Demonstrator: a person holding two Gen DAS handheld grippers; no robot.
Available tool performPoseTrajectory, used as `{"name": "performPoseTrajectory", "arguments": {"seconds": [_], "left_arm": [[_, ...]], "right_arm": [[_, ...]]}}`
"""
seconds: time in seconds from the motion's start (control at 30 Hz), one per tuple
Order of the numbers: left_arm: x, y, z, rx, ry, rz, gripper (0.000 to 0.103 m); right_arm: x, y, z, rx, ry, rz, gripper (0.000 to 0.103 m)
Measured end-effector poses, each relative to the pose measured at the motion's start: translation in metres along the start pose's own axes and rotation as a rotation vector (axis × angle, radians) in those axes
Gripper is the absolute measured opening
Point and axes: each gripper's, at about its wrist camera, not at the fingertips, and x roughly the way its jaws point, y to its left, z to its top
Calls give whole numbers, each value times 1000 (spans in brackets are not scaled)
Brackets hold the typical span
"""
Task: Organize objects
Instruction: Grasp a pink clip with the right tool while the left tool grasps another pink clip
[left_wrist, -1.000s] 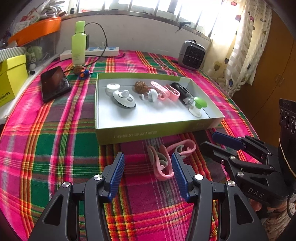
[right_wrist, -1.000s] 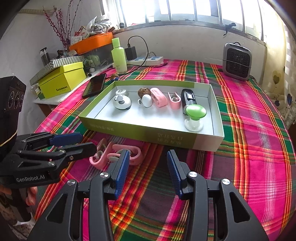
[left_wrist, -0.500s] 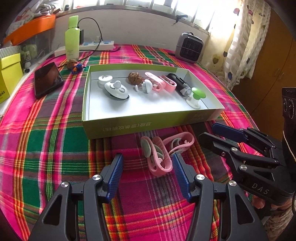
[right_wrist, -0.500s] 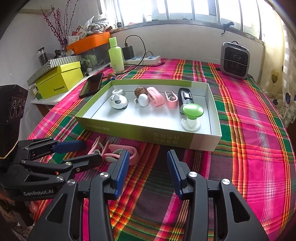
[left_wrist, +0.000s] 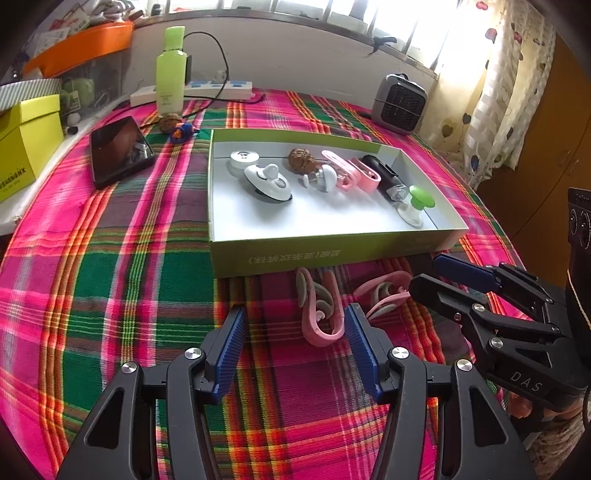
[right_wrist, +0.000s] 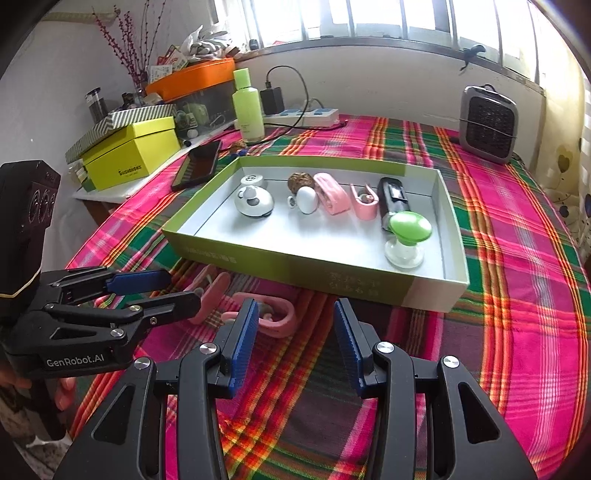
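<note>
Table (left_wrist: 110, 266), plaid cloth. Green box (left_wrist: 332, 254) near middle, small items lined inside. Two pink clips (left_wrist: 319, 314) lie on the cloth just before the box's near wall. Likely light, springy plastic, slick; best pinched across the two arms mid-length. Nearer clip's long axis runs toward the box, bend nearest the camera. Left hand-held gripper (left_wrist: 293, 332) half open, empty, clip's bend at its right pad. Right hand-held gripper (right_wrist: 295, 332) half open, empty.

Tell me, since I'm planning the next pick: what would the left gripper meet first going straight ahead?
Probably the nearer pink clip on the cloth, just ahead of the open left gripper; depth is uncertain.
</note>
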Motion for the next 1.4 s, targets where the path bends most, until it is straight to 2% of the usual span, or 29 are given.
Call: {"name": "performPoseTrajectory", "arguments": {"seconds": [0.17, 0.63, 0.8, 1.13, 1.4], "left_arm": [[-2, 6, 1, -15, 0, 18, 54], [-4, 14, 0, -31, 0, 21, 54], [-5, 17, -1, -37, -1, 21, 54], [-6, 18, -5, -35, 9, -9, 54], [-6, 16, -5, -33, 12, -12, 54]], "right_arm": [[11, 5, 2, -30, 33, 77, 44], [4, 30, -13, -161, 93, 181, 44], [6, 29, -12, -155, 84, 101, 44], [24, 37, -7, -185, 105, 16, 44], [27, 42, -5, -207, 103, 5, 44]]}}
